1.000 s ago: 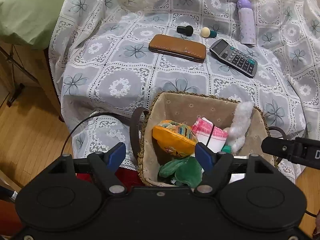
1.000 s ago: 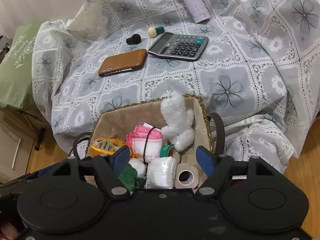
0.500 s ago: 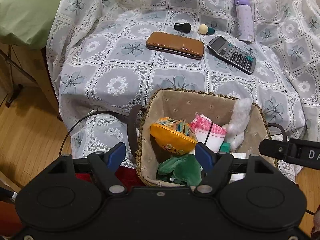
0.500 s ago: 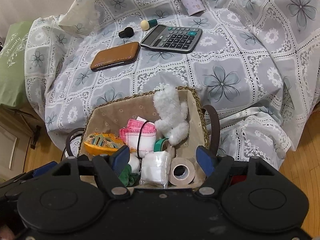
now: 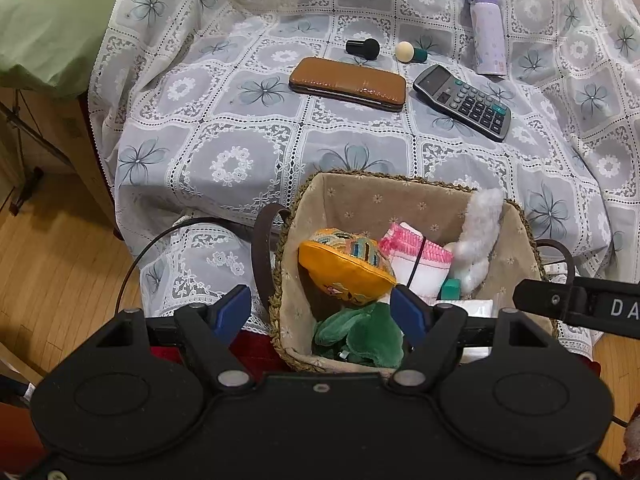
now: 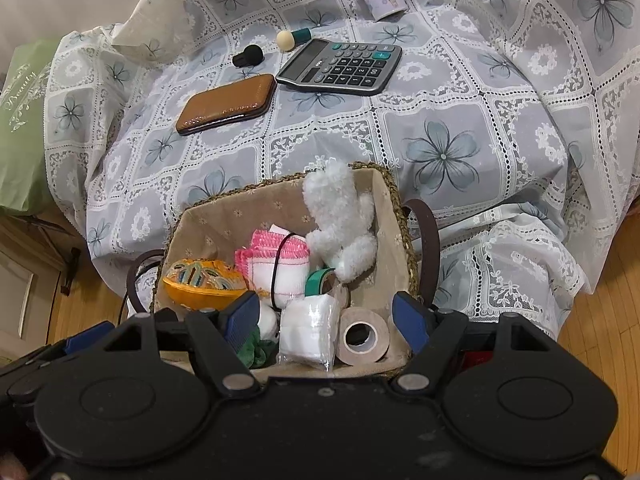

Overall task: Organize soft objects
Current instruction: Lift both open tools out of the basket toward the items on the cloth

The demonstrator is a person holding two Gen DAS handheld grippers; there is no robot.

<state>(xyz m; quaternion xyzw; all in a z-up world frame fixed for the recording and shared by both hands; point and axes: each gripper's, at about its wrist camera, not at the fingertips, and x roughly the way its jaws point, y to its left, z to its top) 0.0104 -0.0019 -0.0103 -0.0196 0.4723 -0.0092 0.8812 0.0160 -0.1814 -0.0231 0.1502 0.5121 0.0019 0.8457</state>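
Right tool view only: tape roll in basket.

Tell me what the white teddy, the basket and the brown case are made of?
White teddy: fluffy plush, going by its fuzzy, shaggy surface. Basket: woven straw or grass, judging by its braided rim, lined with beige flowered cloth. Brown case: probably leather or a faux version, smooth and slightly glossy with light glinting off its edge.
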